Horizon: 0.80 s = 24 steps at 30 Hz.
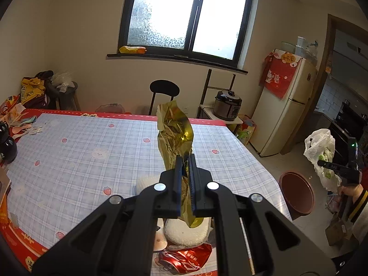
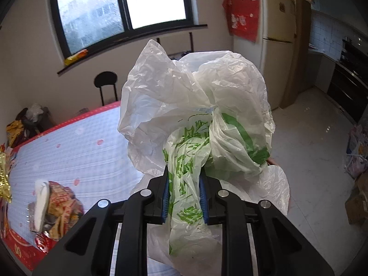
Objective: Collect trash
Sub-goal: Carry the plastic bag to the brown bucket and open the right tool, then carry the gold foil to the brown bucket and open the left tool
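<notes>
— What's in my left gripper (image 1: 185,161)?
— Jaws clamped on a crinkled gold wrapper (image 1: 174,131), upright above the table's (image 1: 80,151) near edge.
— And my right gripper (image 2: 184,172)?
— Pinching a crumpled white, green-printed plastic bag (image 2: 195,105), past the table's right edge.

Table (image 1: 76,161) under a blue checked cloth with strawberry print and red border; black round-backed chair (image 1: 164,89) at its far side; dark-framed frosted window (image 1: 184,16) above, a yellow packet (image 1: 132,49) on its sill; cream fridge (image 1: 283,105) draped with a red cloth (image 1: 279,76); black pressure cooker (image 1: 227,104) on a low stand beside the fridge; clothes heaped on a stool (image 1: 69,92) in the left corner
</notes>
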Motion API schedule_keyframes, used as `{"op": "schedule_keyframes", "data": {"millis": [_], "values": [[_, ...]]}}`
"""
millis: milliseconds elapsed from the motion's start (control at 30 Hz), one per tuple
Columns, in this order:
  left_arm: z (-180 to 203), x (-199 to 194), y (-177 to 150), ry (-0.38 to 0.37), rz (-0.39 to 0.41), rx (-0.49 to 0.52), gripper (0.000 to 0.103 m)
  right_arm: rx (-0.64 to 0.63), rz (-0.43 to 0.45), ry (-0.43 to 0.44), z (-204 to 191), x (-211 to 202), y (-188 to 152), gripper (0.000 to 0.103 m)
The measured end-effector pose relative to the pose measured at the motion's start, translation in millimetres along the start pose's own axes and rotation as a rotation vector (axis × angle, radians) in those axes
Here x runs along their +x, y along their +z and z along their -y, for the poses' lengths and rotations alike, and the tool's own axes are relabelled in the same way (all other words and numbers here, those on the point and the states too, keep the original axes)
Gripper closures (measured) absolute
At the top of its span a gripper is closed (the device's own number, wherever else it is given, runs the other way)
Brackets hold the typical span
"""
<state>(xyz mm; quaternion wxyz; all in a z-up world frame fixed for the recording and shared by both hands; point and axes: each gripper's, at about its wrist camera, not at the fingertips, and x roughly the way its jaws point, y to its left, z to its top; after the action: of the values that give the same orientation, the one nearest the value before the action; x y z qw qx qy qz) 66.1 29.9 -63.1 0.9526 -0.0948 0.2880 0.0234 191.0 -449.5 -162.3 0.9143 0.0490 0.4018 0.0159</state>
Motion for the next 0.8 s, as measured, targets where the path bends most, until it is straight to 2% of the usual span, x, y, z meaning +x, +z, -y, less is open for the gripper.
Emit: {"op": "schedule_keyframes", "data": {"millis": [100, 267, 433, 533, 700, 800], "values": [[13, 6, 0, -0.013, -0.008, 0.008, 0.093, 0.037, -0.075, -0.052, 31, 24, -7, 0.077], [38, 19, 0, -0.038, -0.025, 0.032, 0.093, 0.082, -0.105, -0.098, 63, 41, -10, 0.068], [62, 29, 2, -0.068, -0.034, 0.057, 0.093, 0.106, -0.115, -0.087, 76, 47, -5, 0.027], [71, 32, 2, -0.088, -0.035, 0.072, 0.093, 0.098, -0.092, -0.106, 78, 42, 5, 0.013], [84, 37, 4, -0.123, -0.037, 0.092, 0.093, 0.126, -0.036, -0.112, 80, 23, 25, 0.005], [92, 40, 6, -0.152, -0.039, 0.108, 0.093, 0.131, 0.023, -0.117, 72, -1, 30, 0.005]]}}
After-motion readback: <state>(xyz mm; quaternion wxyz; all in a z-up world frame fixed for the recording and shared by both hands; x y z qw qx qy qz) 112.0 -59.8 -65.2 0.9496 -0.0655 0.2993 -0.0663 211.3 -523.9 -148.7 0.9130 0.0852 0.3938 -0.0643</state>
